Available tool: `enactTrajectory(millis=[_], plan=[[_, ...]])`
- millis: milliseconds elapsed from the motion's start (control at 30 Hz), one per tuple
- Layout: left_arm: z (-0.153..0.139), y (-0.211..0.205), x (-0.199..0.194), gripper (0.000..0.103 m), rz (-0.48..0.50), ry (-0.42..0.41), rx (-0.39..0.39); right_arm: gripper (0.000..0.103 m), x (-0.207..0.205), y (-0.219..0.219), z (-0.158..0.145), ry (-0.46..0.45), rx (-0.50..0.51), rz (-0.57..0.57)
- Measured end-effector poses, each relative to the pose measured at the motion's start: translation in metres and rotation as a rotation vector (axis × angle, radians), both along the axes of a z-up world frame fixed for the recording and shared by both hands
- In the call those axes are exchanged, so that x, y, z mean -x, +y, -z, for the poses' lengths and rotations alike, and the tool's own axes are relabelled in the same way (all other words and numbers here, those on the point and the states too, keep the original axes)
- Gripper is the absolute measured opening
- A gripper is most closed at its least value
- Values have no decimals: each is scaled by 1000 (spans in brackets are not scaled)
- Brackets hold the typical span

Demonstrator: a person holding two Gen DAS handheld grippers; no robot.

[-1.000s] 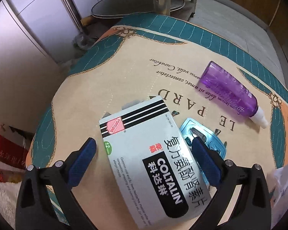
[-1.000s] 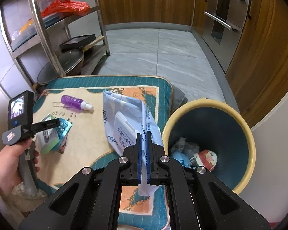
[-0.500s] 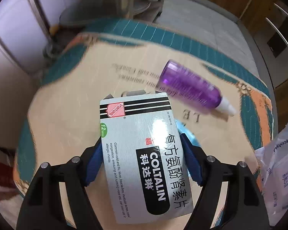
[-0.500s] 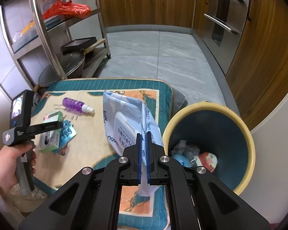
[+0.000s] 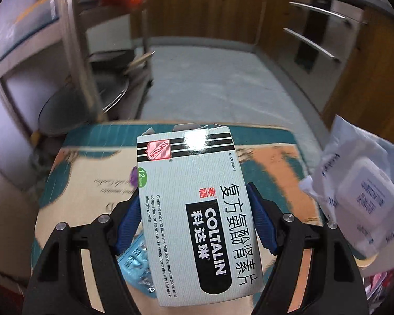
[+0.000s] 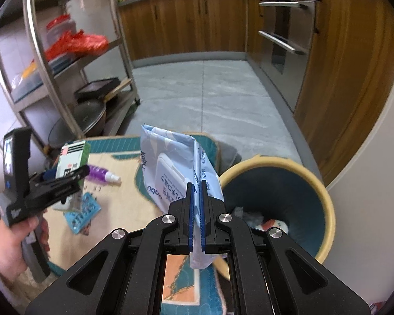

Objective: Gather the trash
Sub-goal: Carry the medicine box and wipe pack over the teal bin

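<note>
A: Grip first. How does the left gripper (image 5: pixel 194 225) sit?

B: It tilts downward above the beige and teal quilted mat (image 6: pixel 123 181). Its blue pads are clamped on the sides of the pale grey cardboard medicine box (image 5: pixel 197 210), which is lifted clear of the mat. A hand (image 6: pixel 11 244) holds the gripper's handle at the left edge of the right wrist view.

A: And the right gripper (image 6: pixel 196 218)?

B: It also points down. Its jaws are pressed nearly together on the lower edge of the white and blue plastic wet-wipe pack (image 6: pixel 176 168), which stands up from them just beside the bin.

A: The bin?

B: A round bin with a yellow rim and dark teal inside (image 6: pixel 325 197) stands at the mat's right edge. At its bottom lie crumpled white paper and a red and white wrapper (image 6: pixel 271 224).

A: What lies on the mat?

B: A purple plastic bottle with a white tip (image 6: pixel 103 174) and a blue foil blister sheet (image 6: pixel 82 212), the sheet below the lifted box.
</note>
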State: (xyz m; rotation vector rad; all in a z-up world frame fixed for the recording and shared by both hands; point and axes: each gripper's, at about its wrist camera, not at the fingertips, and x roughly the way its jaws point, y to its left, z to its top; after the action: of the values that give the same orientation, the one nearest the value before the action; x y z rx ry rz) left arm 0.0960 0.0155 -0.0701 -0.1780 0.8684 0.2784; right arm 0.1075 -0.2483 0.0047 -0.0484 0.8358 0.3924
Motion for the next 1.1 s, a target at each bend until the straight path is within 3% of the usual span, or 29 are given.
enactTrajectory(millis=[267, 533, 700, 900, 1100], plan=[[-14, -34, 0, 74, 115, -53, 11, 5, -8, -39, -13, -36, -33, 106], [-19, -66, -8, 74, 198, -81, 84, 5, -14, -75, -17, -65, -25, 226], [-17, -104, -20, 74, 303, -97, 157, 5, -19, -96, -3, -36, -6, 277], [1, -162, -36, 74, 481, -48, 201, 5, -24, -104, 19, 14, 57, 295], [21, -210, -41, 74, 622, -10, 158, 5, -34, -106, 37, 76, 82, 308]])
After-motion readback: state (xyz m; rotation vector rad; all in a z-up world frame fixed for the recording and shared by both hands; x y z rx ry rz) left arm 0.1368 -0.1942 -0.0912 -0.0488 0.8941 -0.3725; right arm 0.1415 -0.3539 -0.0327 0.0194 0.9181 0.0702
